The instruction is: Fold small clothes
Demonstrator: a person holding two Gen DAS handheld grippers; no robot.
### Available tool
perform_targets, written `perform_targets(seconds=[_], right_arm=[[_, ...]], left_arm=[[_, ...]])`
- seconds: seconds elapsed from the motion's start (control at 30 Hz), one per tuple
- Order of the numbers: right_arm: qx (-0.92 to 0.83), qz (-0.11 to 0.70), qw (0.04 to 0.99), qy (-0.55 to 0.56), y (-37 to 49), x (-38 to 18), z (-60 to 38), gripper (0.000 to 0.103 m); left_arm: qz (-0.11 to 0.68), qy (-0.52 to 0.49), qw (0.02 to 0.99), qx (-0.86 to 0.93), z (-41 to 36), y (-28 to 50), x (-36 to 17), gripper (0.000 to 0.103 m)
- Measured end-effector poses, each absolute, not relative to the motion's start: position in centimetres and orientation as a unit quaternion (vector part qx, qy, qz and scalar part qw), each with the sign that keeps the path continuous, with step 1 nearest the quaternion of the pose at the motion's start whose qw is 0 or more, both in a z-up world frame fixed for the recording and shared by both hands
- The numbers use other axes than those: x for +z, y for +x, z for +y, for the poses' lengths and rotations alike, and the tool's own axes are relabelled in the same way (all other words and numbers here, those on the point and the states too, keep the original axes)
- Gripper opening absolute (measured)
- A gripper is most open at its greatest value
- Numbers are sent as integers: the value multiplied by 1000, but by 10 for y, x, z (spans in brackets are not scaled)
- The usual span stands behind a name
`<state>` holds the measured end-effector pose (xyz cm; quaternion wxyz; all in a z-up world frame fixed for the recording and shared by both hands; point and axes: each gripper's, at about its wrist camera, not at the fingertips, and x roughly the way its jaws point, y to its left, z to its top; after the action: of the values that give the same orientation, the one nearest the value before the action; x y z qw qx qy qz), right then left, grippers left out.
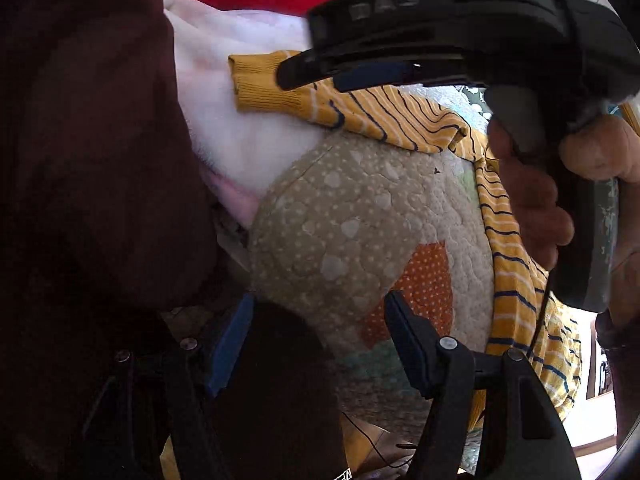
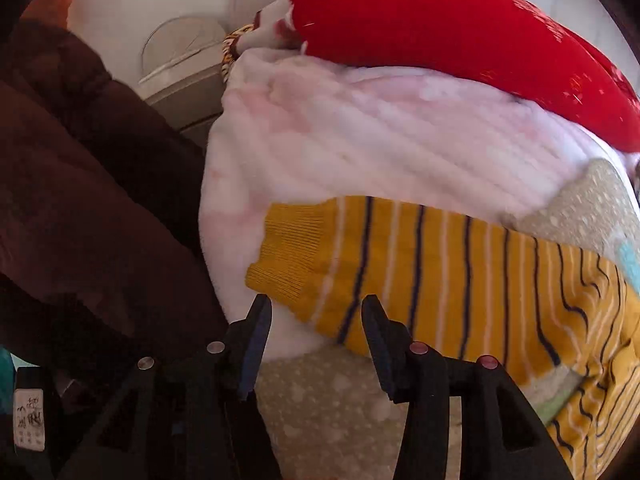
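A mustard-yellow top with navy and white stripes lies spread on a quilted patchwork cover. Its ribbed sleeve cuff rests on a white and pink fleece blanket. My right gripper hovers open just above the cuff's edge, with nothing pressed between the pads. In the left wrist view that right gripper reaches in from the top right, held by a hand. My left gripper is open low over the quilt; dark maroon cloth bulges beside its left finger.
A red cloth sits on top of the fleece blanket at the back. The dark maroon garment fills the left side of both views. A pale lidded container stands behind the pile.
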<state>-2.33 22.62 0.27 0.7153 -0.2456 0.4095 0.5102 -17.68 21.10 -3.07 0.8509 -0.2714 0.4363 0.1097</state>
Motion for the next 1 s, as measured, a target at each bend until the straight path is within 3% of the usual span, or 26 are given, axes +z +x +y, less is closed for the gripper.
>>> perform_targets(seconds=[0.13,0.17,0.2,0.23,0.43,0.63,0.83,1.0], right_arm=[[488,359,711,-357,-55,-28,267,51],[476,350,713,-378,-58,-35,269,45],[468,345,720,-379,-59,-36,268,19],[463,348,730,-364,-55,-31,263,11],[404,344,827,-185,21,46,171,9],[224,363,904,-11,127,92,-23,9],[57,391,914,90,170,61,-218,9],[8,439,886,148,178,0,-303,9]], left_arm=[[439,-277,848,108,213,-177,-34,67],[439,-278,848,107,213,-177,-34,67],[439,-278,848,105,212,-177,-33,67],[438,-277,849,103,210,-176,-32,67],[426,-253,865,86,195,-168,-14,67],[417,-222,880,56,170,-148,5,67],[432,-203,878,19,147,-114,19,68],[440,-188,878,-26,108,-56,31,68]])
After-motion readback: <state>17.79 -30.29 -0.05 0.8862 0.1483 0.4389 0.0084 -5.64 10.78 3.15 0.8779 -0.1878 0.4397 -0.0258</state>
